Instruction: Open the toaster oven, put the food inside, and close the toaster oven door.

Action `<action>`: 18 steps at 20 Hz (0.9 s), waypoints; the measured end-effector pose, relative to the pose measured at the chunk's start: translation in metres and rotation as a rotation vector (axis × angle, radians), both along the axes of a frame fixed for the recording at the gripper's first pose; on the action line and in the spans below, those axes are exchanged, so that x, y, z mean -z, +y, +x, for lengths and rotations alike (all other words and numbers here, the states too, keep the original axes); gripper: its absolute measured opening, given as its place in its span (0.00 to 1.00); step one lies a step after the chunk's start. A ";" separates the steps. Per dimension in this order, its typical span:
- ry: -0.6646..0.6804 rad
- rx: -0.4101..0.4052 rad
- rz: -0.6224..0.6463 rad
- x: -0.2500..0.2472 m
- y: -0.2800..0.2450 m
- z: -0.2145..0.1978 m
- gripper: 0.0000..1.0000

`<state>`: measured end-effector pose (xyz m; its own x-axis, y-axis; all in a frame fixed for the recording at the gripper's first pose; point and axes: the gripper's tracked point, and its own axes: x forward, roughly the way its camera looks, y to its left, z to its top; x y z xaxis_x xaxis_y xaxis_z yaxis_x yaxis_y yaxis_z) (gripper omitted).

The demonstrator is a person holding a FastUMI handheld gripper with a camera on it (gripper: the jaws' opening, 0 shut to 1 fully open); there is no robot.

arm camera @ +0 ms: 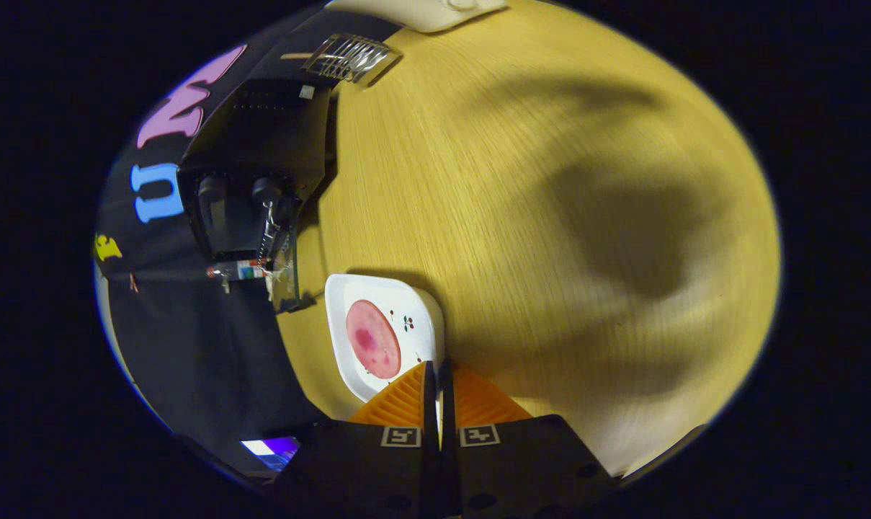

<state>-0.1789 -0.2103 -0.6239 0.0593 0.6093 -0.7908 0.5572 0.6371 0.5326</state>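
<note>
Two fingers of my gripper point(439, 375) closed together, pinching rim of white square plate point(421, 317) | round pink food slice point(372, 339) lies on plate, likely carried that way | black toaster oven point(251, 180) at wooden table's point(550, 216) edge, door state unclear

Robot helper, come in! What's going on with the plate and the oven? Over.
Fingers shut on the plate rim. Pink slice of food still on the plate. Toaster oven beyond, door looks open. Table between them clear.
</note>
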 end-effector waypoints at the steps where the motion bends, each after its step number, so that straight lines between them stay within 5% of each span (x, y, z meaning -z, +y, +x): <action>1: -0.009 0.036 0.026 0.001 -0.002 0.003 0.05; 9: -0.057 0.160 0.053 -0.004 0.009 -0.007 0.05; 18: -0.169 0.319 0.010 -0.079 0.068 0.028 0.05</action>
<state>-0.1512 -0.1421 -0.5450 0.3773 0.5466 -0.7476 0.6307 0.4394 0.6396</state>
